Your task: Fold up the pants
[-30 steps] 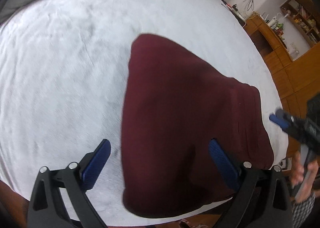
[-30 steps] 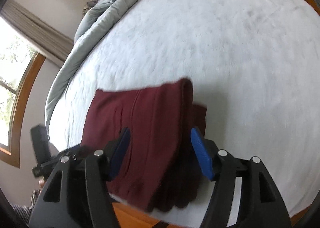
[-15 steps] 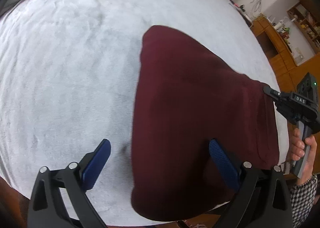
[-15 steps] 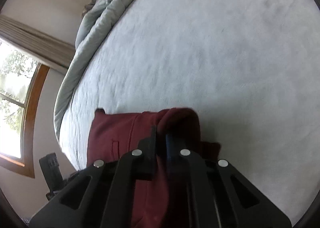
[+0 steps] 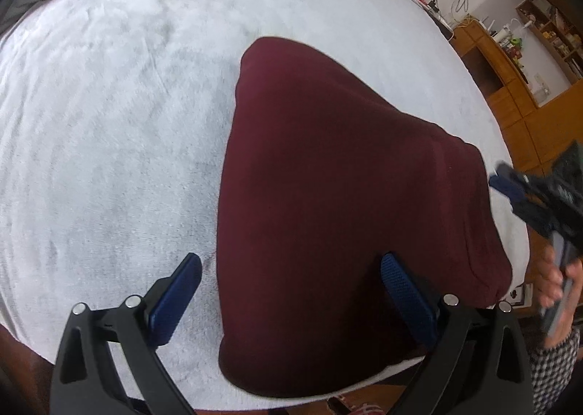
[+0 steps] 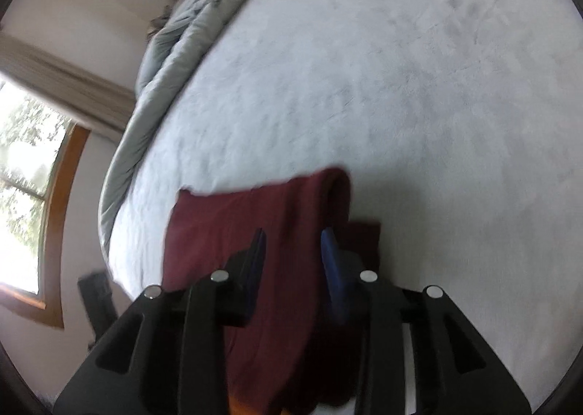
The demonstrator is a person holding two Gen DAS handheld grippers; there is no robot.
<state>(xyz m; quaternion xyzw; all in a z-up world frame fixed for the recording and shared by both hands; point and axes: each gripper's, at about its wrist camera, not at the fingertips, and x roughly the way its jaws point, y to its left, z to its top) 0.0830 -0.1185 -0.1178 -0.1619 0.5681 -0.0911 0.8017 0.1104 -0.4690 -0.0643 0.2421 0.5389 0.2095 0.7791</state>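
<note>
Dark maroon fabric pants (image 5: 339,203), folded into a thick soft bundle, lie on the pale grey plush bed cover (image 5: 120,130), at its near edge and right of centre in the left wrist view. The bundle narrows toward a rounded far corner; its near end hangs slightly over the edge of the bed. A ribbed band, likely the waistband, runs along its right side.

Left gripper (image 5: 291,291): black frame, blue textured pads, jaws wide apart. It hovers over the near end of the pants. The right pad sits above the maroon cloth, the left pad above bare cover just beside the bundle's left edge. Nothing is clamped; contact with the cloth cannot be judged.

Right gripper (image 6: 293,254): jaws have just been opening from a fully closed pinch and now stand a little apart. In the right wrist view a raised fold of the maroon cloth lies between the pads; the frame is motion-blurred, so whether the pads press on it cannot be told. In the left wrist view the same gripper appears blurred at the far right, just off the right edge of the pants, held by a hand (image 5: 554,280) with a checked sleeve (image 5: 552,365) below it.

Crumpled grey quilt (image 6: 175,47) lies along the far left side of the bed. Wooden shelving unit (image 5: 510,61) stands at the far right of the room.
</note>
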